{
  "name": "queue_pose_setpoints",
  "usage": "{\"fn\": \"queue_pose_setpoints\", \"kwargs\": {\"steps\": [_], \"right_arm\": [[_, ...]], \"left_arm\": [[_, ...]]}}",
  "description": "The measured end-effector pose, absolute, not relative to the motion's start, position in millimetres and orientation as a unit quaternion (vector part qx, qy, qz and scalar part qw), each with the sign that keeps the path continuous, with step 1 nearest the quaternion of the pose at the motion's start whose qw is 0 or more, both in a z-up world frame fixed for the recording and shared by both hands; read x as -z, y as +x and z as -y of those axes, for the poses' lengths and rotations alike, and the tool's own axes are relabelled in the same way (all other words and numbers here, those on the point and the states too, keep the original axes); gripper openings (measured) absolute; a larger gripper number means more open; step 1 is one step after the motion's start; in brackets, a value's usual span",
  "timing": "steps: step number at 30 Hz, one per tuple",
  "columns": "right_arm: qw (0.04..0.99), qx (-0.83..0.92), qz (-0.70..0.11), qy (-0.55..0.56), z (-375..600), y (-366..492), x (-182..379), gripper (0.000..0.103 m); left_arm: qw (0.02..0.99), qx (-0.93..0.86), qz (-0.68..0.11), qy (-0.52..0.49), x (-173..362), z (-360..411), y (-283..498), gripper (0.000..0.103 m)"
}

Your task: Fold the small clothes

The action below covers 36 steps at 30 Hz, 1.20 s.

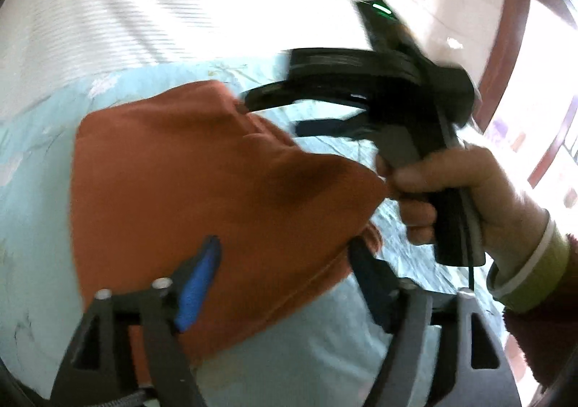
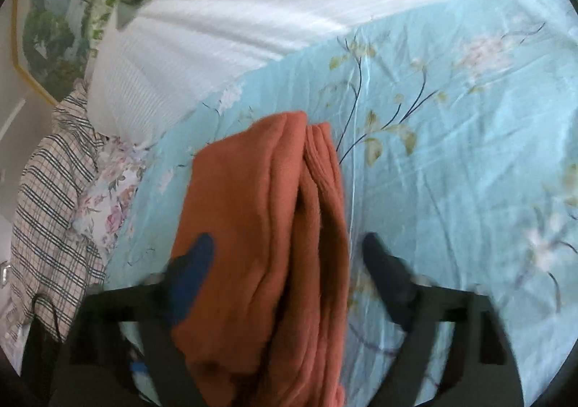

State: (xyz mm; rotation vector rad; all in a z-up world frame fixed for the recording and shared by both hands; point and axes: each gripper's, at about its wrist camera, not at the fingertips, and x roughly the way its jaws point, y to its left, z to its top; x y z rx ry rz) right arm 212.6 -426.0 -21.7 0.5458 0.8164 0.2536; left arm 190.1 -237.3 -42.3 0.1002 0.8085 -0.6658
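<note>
- The rust-orange soft knit garment (image 2: 267, 244) lies bundled in long folds on the pale blue floral bedsheet (image 2: 451, 154), running lengthwise between the jaws of the right gripper (image 2: 285, 255).
- The right gripper's jaws stand wide apart, one on each side of the cloth, clamping nothing.
- In the left wrist view the left gripper (image 1: 285, 258) also has its jaws apart; the garment (image 1: 202, 172) fills the gap, its lower edge near the far jaw. I cannot tell whether either pad touches it.
- Likely handling: light, limp, fuzzy, so not slippery or fragile, but it will sag and layers may slide apart.
- Best hold, in my judgement: pinch all layers at the thick folded edge ahead of the right jaws, not a single ply.
</note>
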Motion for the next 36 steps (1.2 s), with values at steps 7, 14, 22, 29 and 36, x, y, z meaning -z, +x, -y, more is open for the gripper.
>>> {"fn": "queue_pose_setpoints", "kwargs": {"steps": [7, 14, 22, 29, 36], "right_arm": [[0.859, -0.123, -0.432, 0.247, 415, 201, 40, 0.090], [0.837, -0.137, -0.439, 0.295, 425, 214, 53, 0.090], [0.825, -0.146, -0.454, 0.304, 425, 236, 59, 0.090], [0.825, -0.157, -0.462, 0.284, 416, 240, 62, 0.083], [0.807, -0.178, -0.471, 0.310, 413, 239, 73, 0.035]], "left_arm": [[0.879, 0.238, -0.411, -0.048, 41, 146, 218, 0.083], [0.838, 0.225, -0.474, -0.148, 77, 104, 268, 0.083], [0.814, 0.233, -0.497, -0.193, 104, 105, 300, 0.083], [0.812, 0.245, -0.494, -0.192, 106, 119, 315, 0.081], [0.824, 0.245, -0.492, -0.142, 106, 138, 317, 0.046]]}}
